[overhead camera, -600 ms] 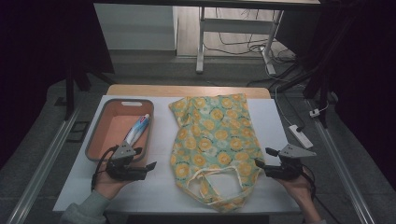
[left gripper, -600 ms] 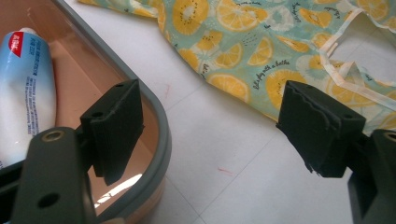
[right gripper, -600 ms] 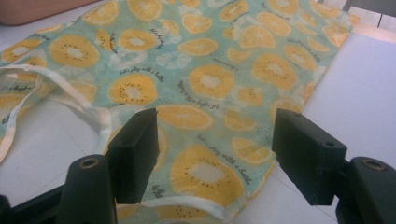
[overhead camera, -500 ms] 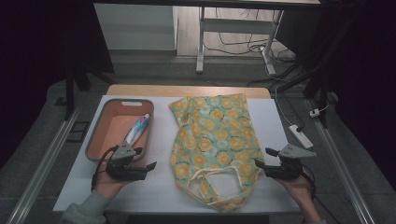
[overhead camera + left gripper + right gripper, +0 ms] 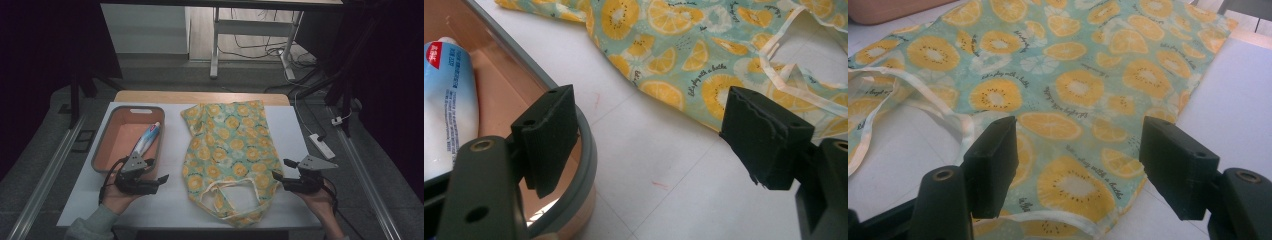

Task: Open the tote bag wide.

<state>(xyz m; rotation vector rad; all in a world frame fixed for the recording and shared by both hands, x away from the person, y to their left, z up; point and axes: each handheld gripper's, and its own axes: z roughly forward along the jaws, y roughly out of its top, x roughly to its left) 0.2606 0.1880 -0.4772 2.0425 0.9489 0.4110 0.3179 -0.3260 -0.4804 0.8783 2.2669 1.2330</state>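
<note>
A fabric bag (image 5: 227,150) printed with yellow citrus slices on pale green lies flat in the middle of the white table, its pale handles toward the near edge. My left gripper (image 5: 157,170) rests on the table left of the bag, open, and its jaws point at the bag's left edge (image 5: 684,45) with bare table between them (image 5: 654,135). My right gripper (image 5: 281,169) is open at the bag's near right corner. Its jaws stand low over the cloth (image 5: 1073,65) without pressing it (image 5: 1080,160).
An orange tray with a grey rim (image 5: 102,145) stands at the left and holds a blue and white tube (image 5: 146,139). The tray's near corner (image 5: 584,135) lies right by my left jaw. A white power strip (image 5: 321,146) lies on the floor off the table's right edge.
</note>
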